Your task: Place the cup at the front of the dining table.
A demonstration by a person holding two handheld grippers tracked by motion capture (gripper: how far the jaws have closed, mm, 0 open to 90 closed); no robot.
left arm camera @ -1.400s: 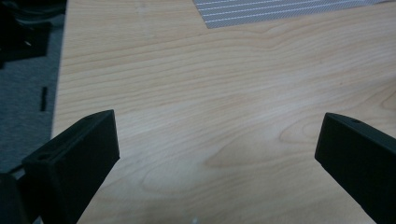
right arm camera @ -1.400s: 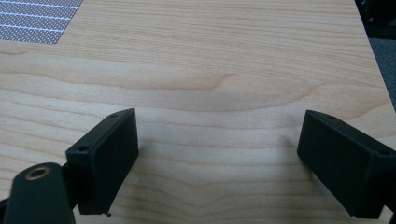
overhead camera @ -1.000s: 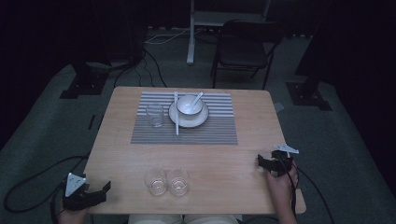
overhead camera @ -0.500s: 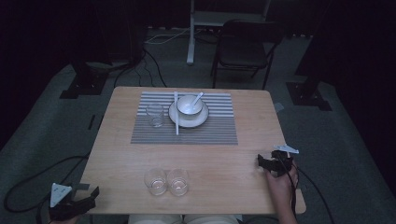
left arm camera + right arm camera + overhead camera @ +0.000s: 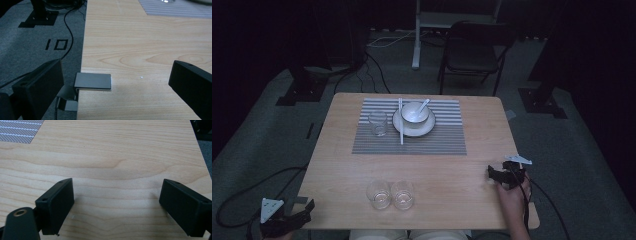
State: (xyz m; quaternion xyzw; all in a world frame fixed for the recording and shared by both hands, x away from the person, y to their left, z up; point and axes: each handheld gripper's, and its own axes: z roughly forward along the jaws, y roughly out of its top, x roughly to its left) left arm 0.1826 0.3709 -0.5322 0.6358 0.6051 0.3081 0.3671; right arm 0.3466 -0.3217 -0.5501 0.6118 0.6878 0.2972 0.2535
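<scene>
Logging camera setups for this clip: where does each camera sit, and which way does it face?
High view: above the person's side, looking forward and down on the table; shows the right hand, left gripper and right gripper.
Left gripper view: rides the left gripper, open jaws over the table's left edge, floor beside.
Right gripper view: rides the right gripper, open jaws over bare wood.
Shared: both gripper views catch the striped placemat.

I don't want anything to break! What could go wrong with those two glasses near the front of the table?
The two glasses stand side by side, very close or touching, so grabbing one might knock the other over. They also sit near the table's front edge, so a bump could push them off. The left gripper hangs off the near left corner with open jaws, beside a grey clamp; coming in low, it might catch that clamp or the table edge.
</scene>
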